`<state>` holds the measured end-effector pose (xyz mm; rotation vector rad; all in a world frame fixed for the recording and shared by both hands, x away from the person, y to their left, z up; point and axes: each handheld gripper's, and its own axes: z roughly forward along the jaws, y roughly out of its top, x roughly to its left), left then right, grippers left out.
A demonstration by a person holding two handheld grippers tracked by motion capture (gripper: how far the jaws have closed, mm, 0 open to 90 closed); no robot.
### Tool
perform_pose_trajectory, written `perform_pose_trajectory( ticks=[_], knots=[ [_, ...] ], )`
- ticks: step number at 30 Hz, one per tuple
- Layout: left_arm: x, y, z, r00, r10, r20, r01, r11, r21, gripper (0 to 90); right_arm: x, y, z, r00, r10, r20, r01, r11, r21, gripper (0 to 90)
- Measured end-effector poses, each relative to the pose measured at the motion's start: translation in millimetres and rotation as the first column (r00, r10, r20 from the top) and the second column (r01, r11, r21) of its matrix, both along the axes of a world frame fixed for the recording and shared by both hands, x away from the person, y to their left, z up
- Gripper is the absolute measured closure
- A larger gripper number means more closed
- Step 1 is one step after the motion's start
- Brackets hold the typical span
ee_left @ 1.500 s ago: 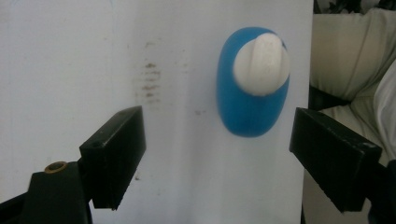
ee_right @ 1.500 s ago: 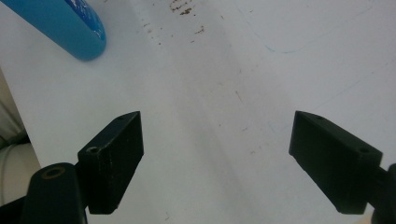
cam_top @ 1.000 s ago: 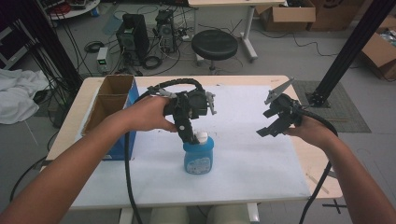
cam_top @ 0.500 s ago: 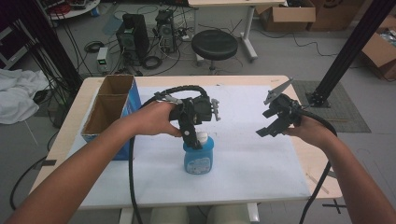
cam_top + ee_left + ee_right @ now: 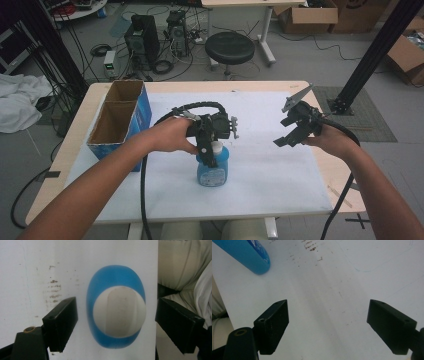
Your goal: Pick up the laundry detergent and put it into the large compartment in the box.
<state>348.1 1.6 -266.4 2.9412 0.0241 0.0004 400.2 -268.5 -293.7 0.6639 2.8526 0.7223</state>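
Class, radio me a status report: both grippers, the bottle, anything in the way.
Left gripper open, jaws either side of bottle cap, no contact seen. Right gripper open, off to the side above the table. Bottle upright. Nothing in the way.

Left gripper (image 5: pixel 209 150) points straight down, fingers (image 5: pixel 60 323) spread wide — right gripper (image 5: pixel 290 135) raised, equally spread.

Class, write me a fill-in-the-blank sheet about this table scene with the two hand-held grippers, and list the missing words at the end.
1. The bottle on the table is ____ in colour.
2. Its cap is ____.
3. The left gripper hangs directly ____ the bottle, jaws apart.
4. The cardboard box near the table's left edge is divided into ____ compartments.

Missing words: blue; white; above; two
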Motion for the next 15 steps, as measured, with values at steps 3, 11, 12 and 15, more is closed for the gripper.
perform_pose_trajectory(
  ticks=[3, 11, 12, 15],
  knots=[
    [-0.1, -2.4, -4.3, 1.0, -0.003, -0.005, 0.003, 1.0, 0.006, 19.0, -0.2, -0.2, 0.2, 1.0, 0.001, 0.001, -0.001, 1.0, 0.002, 17.6],
    [1.6, -4.4, -14.5, 0.9999, 0.001, -0.011, -0.001, 0.9999, 0.011, 19.1, -0.6, -1.1, 0.9, 1.0, -0.003, 0.0, 0.003, 1.0, 0.003, 17.5],
    [2.0, -4.4, -15.5, 0.9999, 0.0, -0.011, 0.0, 0.9999, 0.014, 19.1, -0.5, -1.1, 1.0, 1.0, -0.003, 0.0, 0.003, 1.0, 0.003, 17.5],
    [2.3, -4.2, -17.0, 0.9999, 0.004, -0.013, -0.004, 0.9999, 0.014, 19.1, -0.3, -0.6, 1.2, 1.0, -0.001, 0.001, 0.001, 1.0, 0.004, 17.6]
  ],
)
